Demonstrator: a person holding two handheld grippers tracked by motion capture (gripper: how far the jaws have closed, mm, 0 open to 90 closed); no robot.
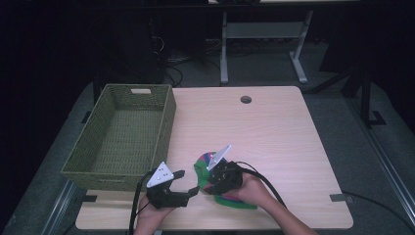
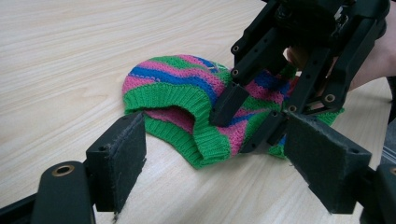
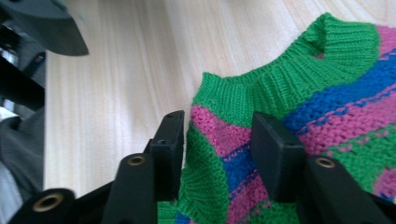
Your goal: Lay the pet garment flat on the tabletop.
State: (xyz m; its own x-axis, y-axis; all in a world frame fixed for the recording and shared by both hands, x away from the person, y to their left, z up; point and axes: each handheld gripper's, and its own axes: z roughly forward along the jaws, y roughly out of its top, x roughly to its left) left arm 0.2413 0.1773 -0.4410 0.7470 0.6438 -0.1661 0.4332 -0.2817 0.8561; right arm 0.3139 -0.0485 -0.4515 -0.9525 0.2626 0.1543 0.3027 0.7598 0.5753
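Observation:
A small knitted garment [image 1: 203,164] striped green, pink and blue lies on the wooden table [image 1: 274,132] near its front edge. My right gripper [image 1: 206,187] reaches down onto it. In the right gripper view its jaws [image 3: 219,121] straddle the ribbed green hem of the knit [image 3: 233,93], one pad at the fabric's edge, the other standing on the stripes, with flat fabric between them. The left gripper [image 1: 187,182] sits just left of it, open with nothing between its pads [image 2: 121,154], and points at the knit [image 2: 177,88] and at the right gripper [image 2: 247,121].
A green woven basket [image 1: 169,115] stands on the left half of the table, its near wall close behind the left gripper. A round cable hole [image 1: 245,99] sits near the far edge. Bare wood stretches across the table's right and far parts.

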